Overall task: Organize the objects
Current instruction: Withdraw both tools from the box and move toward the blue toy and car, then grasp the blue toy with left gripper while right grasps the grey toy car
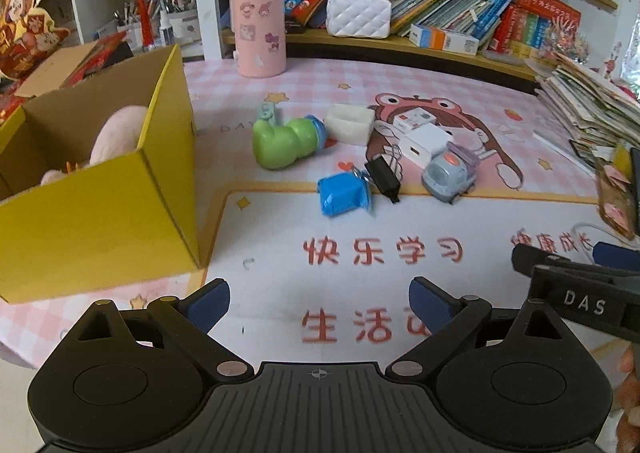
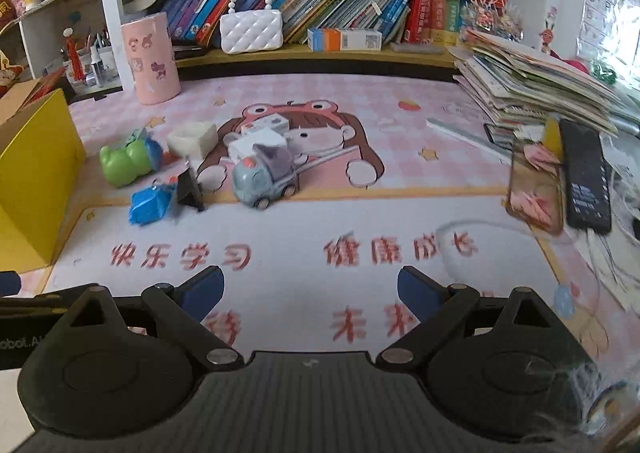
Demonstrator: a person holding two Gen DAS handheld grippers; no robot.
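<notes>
A yellow cardboard box (image 1: 120, 205) stands at the left with a pink plush toy (image 1: 116, 137) inside; its side shows in the right wrist view (image 2: 36, 173). On the pink desk mat lie a green toy (image 1: 280, 145), a white cube container (image 1: 350, 124), a white charger (image 1: 424, 145), a black binder clip (image 1: 384, 175), a blue toy (image 1: 342, 195) and a grey toy truck (image 1: 450, 171). The truck (image 2: 264, 177), the blue toy (image 2: 150, 205) and the green toy (image 2: 122, 165) also show in the right wrist view. My left gripper (image 1: 320, 305) is open and empty above the mat. My right gripper (image 2: 310, 293) is open and empty.
A pink cylinder holder (image 1: 260, 29) and a white quilted purse (image 1: 358, 15) stand by the bookshelf at the back. A stack of booklets (image 2: 536, 85), a phone (image 2: 586, 181) and a clear case (image 2: 534, 189) lie at the right. The right gripper's body (image 1: 580, 293) shows at the left view's right edge.
</notes>
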